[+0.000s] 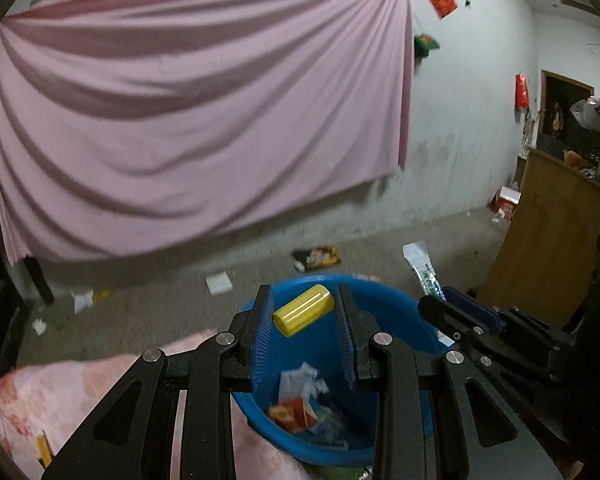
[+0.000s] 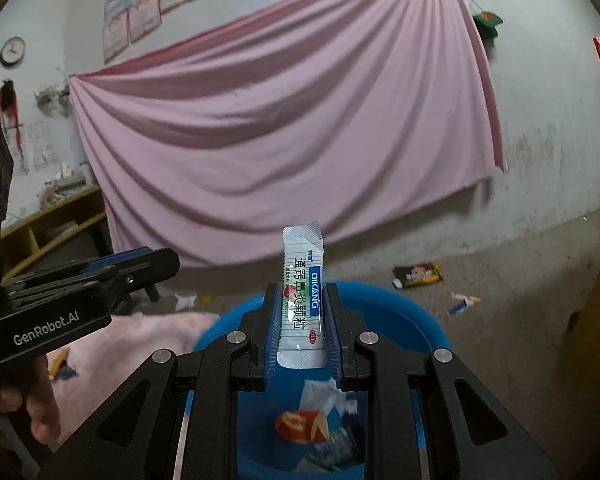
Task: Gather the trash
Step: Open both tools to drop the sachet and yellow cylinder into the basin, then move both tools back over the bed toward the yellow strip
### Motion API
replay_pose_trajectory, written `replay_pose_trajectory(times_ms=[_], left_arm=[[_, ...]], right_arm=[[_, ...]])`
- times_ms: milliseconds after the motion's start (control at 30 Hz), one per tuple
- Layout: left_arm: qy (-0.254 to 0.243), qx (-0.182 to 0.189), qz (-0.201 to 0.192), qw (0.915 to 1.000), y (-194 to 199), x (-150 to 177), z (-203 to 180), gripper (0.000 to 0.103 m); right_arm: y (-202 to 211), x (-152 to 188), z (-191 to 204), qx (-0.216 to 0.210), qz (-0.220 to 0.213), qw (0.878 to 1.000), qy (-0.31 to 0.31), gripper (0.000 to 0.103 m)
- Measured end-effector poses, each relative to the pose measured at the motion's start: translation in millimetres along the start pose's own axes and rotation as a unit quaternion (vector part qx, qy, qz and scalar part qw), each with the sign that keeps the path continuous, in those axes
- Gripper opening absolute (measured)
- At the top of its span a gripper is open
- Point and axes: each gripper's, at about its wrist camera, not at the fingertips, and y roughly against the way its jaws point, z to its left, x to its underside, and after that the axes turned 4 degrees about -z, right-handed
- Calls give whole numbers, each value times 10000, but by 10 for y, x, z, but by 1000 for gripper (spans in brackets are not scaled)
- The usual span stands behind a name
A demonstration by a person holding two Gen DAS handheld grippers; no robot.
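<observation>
A blue plastic bin (image 1: 384, 320) stands on the floor below both grippers and holds crumpled paper and a red wrapper (image 1: 294, 414). My left gripper (image 1: 303, 312) is above the bin, and a yellow cylindrical container (image 1: 303, 315) lies between its fingers, touching the right one only. My right gripper (image 2: 302, 320) is shut on a white medicine sachet (image 2: 302, 292) that stands upright above the bin (image 2: 400, 320). The right gripper (image 1: 460, 318) also shows in the left wrist view, and the left gripper (image 2: 100, 276) in the right wrist view.
A snack wrapper (image 1: 316, 257), a white paper square (image 1: 219, 283) and paper scraps (image 1: 82, 300) lie on the concrete floor. A pink cloth (image 1: 80, 392) lies left of the bin. A wooden cabinet (image 1: 548, 248) stands at the right. A pink sheet (image 1: 200, 120) covers the wall.
</observation>
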Motion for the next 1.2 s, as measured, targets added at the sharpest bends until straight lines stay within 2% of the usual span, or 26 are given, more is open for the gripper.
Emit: replay_pose_trajectory(times_ms=[367,667,767,933,1000,1133,1167,1200], left_arm=[[448,265,865,9949,-342,102,112,26],[603,256,1110,9917,-426,153,154,27],[661,233,1126,9912,-403,151,183,27],[692,208,1144,9908,-347,161,196,37],[708,188,1143,9907,-326,167,217,38],[762,131,1068,9913,-258,158,252,40],[786,120,1020,9916,-230,157,270,41],[809,96,962,9920,-195,151,287,50]], right_arm=[[-156,121,-70,90,553,9984,-43,19],[-249,175,-97,175,912,9957,-41,22],[-254,171,-88,171,928,9955,-56,31],[-246,172,-83,173,935,9955,-58,36],[-242,159,-84,211,913,9956,-68,46],[-223,116,-95,317,822,9961,-83,52],[-219,106,-95,354,801,9961,-69,60],[-205,90,-100,398,758,9963,-85,72]])
